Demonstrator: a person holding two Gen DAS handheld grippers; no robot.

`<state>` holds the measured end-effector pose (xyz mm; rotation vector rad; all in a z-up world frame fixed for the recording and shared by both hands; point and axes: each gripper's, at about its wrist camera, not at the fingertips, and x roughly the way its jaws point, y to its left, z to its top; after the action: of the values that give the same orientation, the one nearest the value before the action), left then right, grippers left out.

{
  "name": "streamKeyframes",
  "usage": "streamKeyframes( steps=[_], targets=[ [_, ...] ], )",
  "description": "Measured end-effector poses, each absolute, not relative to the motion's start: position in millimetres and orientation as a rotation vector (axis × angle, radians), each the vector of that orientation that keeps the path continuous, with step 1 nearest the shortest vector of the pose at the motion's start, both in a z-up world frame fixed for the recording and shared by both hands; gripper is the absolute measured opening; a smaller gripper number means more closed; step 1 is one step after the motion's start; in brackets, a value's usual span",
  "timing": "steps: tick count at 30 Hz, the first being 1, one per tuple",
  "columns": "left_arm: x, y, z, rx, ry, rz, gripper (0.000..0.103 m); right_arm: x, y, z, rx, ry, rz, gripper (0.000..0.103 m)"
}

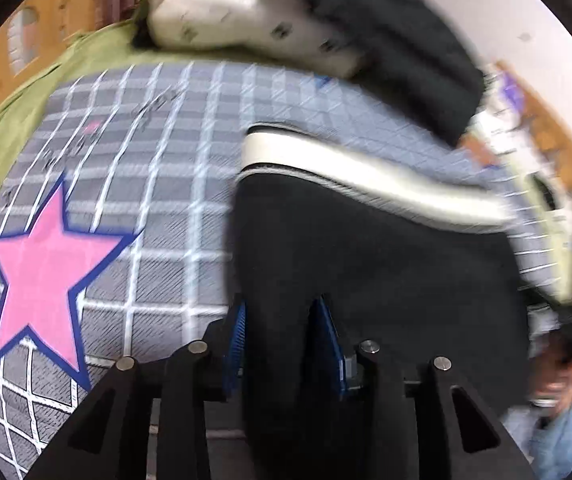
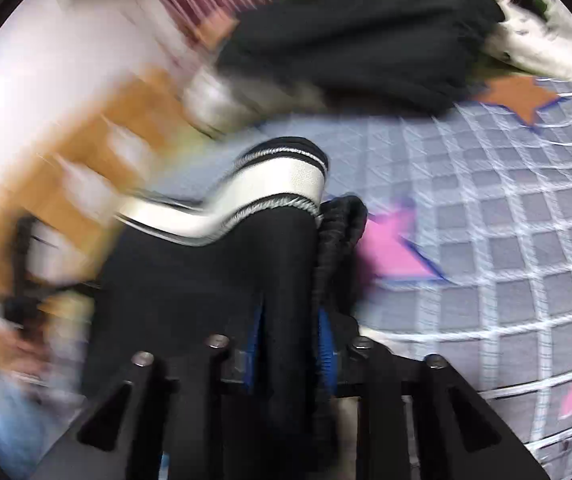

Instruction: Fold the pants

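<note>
Pinching black pants (image 1: 366, 248), left gripper (image 1: 282, 320), right gripper (image 2: 292, 320) likewise, checked bedspread (image 1: 158, 208) bare leftward.

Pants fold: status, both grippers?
Left gripper shut on black pants. Right gripper shut on same pants, near white waistband. Dark clothes pile beyond on bedspread, not blocking.
</note>
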<state>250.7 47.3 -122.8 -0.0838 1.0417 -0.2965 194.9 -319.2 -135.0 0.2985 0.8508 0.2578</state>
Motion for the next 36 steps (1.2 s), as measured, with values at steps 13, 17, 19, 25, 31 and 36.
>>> streamKeyframes(
  steps=[13, 17, 19, 25, 31, 36],
  targets=[
    [223, 71, -108, -0.033, 0.972, -0.269, 0.071, 257, -316, -106, 0.292, 0.885, 0.177, 0.029],
    [204, 78, -92, -0.005, 0.892, -0.279, 0.071, 232, -319, -73, 0.293, 0.747, 0.266, 0.015],
    [198, 74, -88, -0.027, 0.852, -0.311, 0.071, 222, -329, -71, 0.320, 0.754, 0.237, 0.015],
    [207, 29, -73, 0.045, 0.800, -0.316, 0.071, 237, -309, -92, 0.090, 0.860, 0.069, 0.027],
    [252, -16, -57, 0.090, 0.727, -0.314, 0.071, 238, -272, -50, 0.058, 0.764, 0.119, 0.047],
    [301, -32, -116, 0.135, 0.855, -0.212, 0.074, 278, -249, -115, -0.029, 0.814, 0.060, 0.047]
  ],
)
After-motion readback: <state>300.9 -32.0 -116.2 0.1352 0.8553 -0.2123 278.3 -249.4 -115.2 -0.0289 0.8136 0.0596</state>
